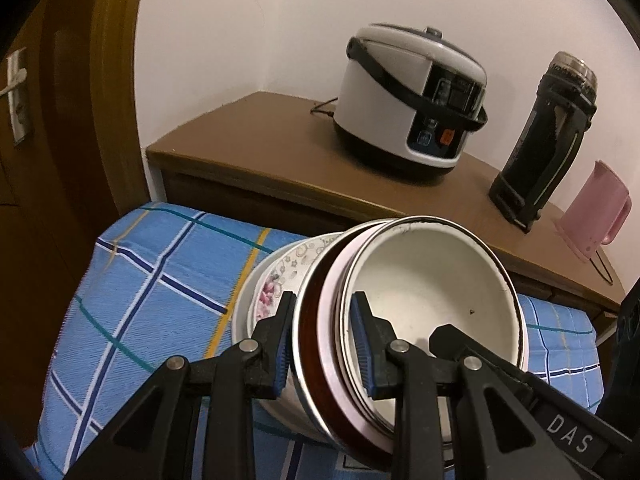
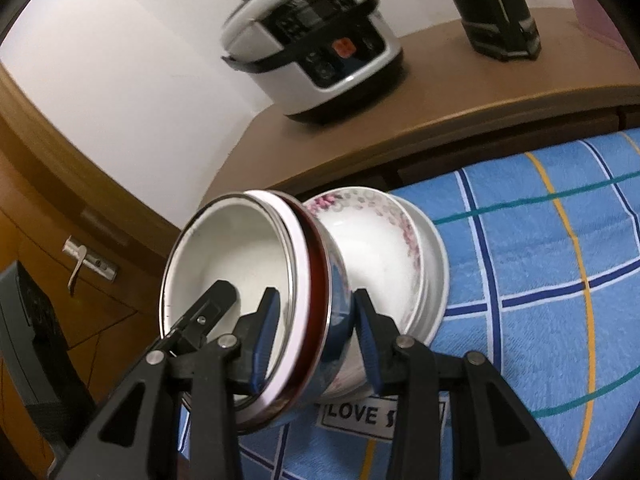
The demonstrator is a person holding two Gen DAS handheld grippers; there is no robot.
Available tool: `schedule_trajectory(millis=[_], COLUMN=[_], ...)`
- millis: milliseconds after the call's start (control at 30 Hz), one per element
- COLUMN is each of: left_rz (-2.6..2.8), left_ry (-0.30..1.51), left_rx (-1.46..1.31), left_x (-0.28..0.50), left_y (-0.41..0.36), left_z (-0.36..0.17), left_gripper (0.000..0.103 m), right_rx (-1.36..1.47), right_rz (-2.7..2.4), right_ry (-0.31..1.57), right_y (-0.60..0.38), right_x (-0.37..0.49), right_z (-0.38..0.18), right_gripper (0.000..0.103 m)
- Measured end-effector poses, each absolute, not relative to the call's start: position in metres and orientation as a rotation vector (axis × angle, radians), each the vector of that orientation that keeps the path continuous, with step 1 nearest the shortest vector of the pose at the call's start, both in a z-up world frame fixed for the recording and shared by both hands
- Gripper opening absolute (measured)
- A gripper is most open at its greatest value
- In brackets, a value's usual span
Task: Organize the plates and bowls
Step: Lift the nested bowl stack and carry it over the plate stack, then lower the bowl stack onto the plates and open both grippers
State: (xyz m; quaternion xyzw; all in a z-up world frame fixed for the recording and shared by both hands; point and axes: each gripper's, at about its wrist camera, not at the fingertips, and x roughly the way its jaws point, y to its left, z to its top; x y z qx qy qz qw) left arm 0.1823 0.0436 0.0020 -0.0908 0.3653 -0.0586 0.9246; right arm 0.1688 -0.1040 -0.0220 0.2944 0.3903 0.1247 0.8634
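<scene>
Bowls [image 1: 432, 280], nested on plates [image 2: 416, 240] over the blue checked bed, are clamped at the rims by my left fingers [image 1: 282, 344] and right fingers [image 2: 264, 332]; I'd keep both level toward the desk [image 1: 260, 120] at 12 o'clock.

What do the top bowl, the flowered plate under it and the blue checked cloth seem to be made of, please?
Top bowl: probably enamelled metal; matte white inside, thin shiny metallic rim, mirror-like outer wall in the right wrist view.
Flowered plate: likely glazed ceramic; glossy white with printed pink flowers.
Cloth: woven fabric, perhaps towelling; fine ribbed texture, soft folds, no shine.
</scene>
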Motion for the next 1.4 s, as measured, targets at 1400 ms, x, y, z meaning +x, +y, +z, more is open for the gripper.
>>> schedule_trajectory(millis=[1400], left_rz=[-0.042], left_ry=[0.661], left_rx=[-0.068], left_x=[0.195], left_y=[0.035], left_z=[0.003], left_gripper=[0.066], right_rx=[0.456], right_rz=[0.144], right_ry=[0.625], right_y=[-0.109], right_x=[0.176], right_z=[-0.006], right_gripper=[0.064])
